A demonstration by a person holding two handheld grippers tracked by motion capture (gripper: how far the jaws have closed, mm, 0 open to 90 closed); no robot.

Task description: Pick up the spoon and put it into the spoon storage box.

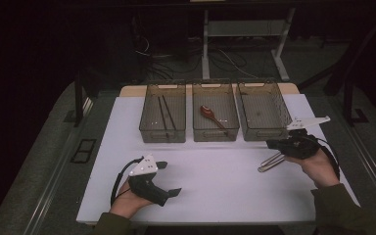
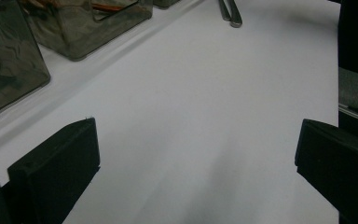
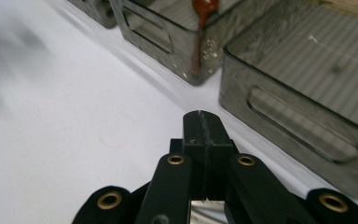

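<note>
Metal utensil, bench 4 o'clock: stiff, light, slick, so grab mid-handle. Right gripper pressed together, nothing pinched; left gripper spread.

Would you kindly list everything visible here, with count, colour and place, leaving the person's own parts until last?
table: one, white top, centre of the high view.
bins: three, smoky clear, in a row at the far side.
chopsticks: two, dark, in the left bin.
spoon: one, reddish brown, in the middle bin.
metal utensil: one, silver, its far end low over the table at the right hand-held gripper.
left hand-held gripper: one, black, near left, jaws apart.
right hand-held gripper: one, black, near right bin, jaws closed on the metal utensil.
</note>
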